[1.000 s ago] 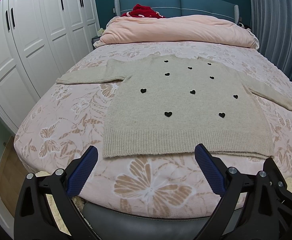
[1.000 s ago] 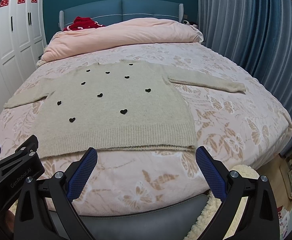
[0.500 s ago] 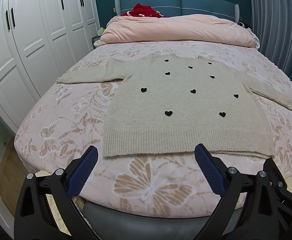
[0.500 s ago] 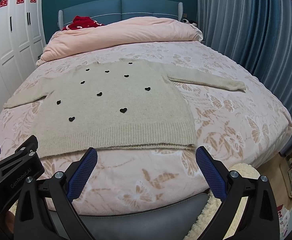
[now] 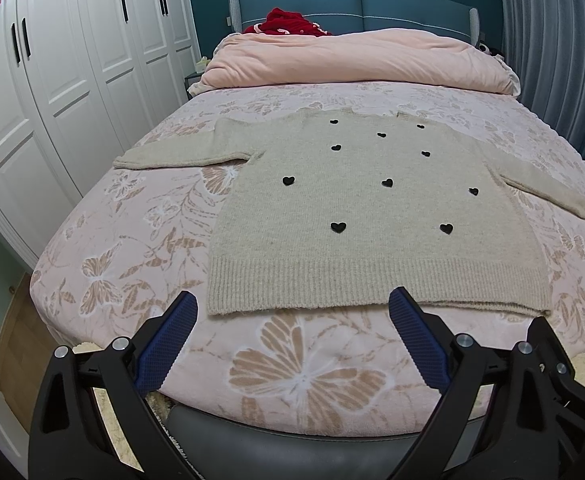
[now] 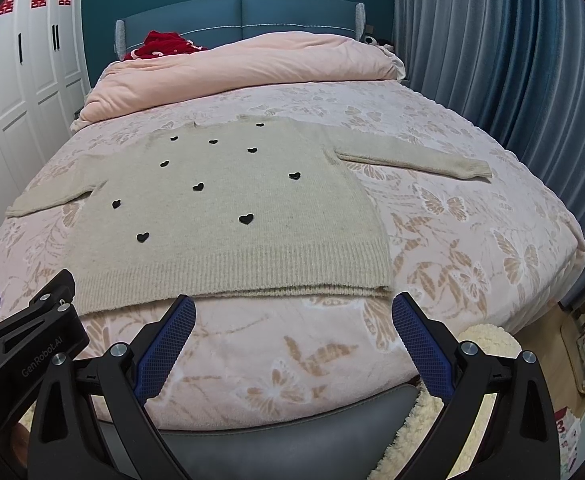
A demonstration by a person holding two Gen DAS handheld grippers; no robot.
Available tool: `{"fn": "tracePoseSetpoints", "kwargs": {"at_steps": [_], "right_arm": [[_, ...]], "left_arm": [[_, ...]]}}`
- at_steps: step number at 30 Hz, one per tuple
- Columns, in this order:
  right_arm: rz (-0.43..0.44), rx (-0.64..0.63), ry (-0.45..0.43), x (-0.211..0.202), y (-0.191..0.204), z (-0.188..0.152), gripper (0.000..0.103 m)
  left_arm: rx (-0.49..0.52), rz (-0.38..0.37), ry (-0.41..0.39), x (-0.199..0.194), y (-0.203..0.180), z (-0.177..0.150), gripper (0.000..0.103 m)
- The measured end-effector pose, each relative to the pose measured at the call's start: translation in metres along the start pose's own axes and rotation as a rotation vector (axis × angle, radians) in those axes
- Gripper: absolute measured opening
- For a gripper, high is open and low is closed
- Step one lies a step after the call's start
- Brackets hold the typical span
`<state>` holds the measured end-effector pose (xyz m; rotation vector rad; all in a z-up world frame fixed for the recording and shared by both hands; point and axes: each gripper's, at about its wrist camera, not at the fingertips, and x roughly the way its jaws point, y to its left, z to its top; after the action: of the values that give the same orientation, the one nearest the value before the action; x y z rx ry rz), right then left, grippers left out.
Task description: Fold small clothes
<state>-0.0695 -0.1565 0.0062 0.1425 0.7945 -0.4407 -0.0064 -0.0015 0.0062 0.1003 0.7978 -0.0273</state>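
Note:
A beige knit sweater [image 5: 364, 216] with small black hearts lies flat on the bed, face up, both sleeves spread out to the sides and its ribbed hem toward me. It also shows in the right wrist view [image 6: 228, 216]. My left gripper [image 5: 294, 304] is open and empty, hovering just in front of the left part of the hem. My right gripper [image 6: 294, 306] is open and empty in front of the right part of the hem. The left gripper's body shows at the left edge of the right wrist view.
The bed [image 5: 132, 240] has a pink floral cover. A folded pink duvet [image 5: 356, 60] lies at the head, with a red garment [image 5: 288, 24] behind it. White wardrobes [image 5: 52, 80] stand left, blue curtains [image 6: 512, 60] right. A fluffy rug [image 6: 488, 340] lies on the floor.
Both grippers have crept slightly forward toward the sweater's hem. Nothing else has moved.

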Motion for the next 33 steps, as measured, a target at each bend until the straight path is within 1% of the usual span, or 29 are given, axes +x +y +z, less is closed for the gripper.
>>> {"fn": "tracePoseSetpoints", "kwargs": {"at_steps": [16, 21, 23, 25, 27, 29, 31, 33], "right_arm": [[-0.001, 0.002, 0.004, 0.001, 0.000, 0.000, 0.098], [0.001, 0.006, 0.013, 0.004, -0.001, -0.009, 0.098], [0.031, 0.001, 0.026, 0.009, -0.003, -0.013, 0.098], [0.098, -0.011, 0.042, 0.021, -0.009, -0.012, 0.098], [0.126, 0.012, 0.073, 0.039, -0.025, -0.006, 0.098], [0.130, 0.091, 0.095, 0.060, -0.055, 0.006, 0.098], [0.113, 0.194, 0.110, 0.085, -0.097, 0.023, 0.098], [0.074, 0.303, 0.102, 0.113, -0.147, 0.044, 0.098]], "left_arm": [[-0.003, -0.001, 0.004, -0.001, 0.002, 0.000, 0.093], [-0.004, -0.005, 0.017, 0.000, 0.002, 0.000, 0.094], [-0.015, -0.024, 0.047, 0.007, 0.006, 0.000, 0.096], [-0.039, -0.058, 0.080, 0.014, 0.012, 0.001, 0.098], [-0.075, -0.068, 0.103, 0.025, 0.020, -0.001, 0.098], [-0.107, -0.064, 0.128, 0.037, 0.029, -0.001, 0.098], [-0.140, -0.056, 0.151, 0.052, 0.042, 0.001, 0.098], [-0.163, -0.056, 0.148, 0.063, 0.049, 0.002, 0.098]]}}
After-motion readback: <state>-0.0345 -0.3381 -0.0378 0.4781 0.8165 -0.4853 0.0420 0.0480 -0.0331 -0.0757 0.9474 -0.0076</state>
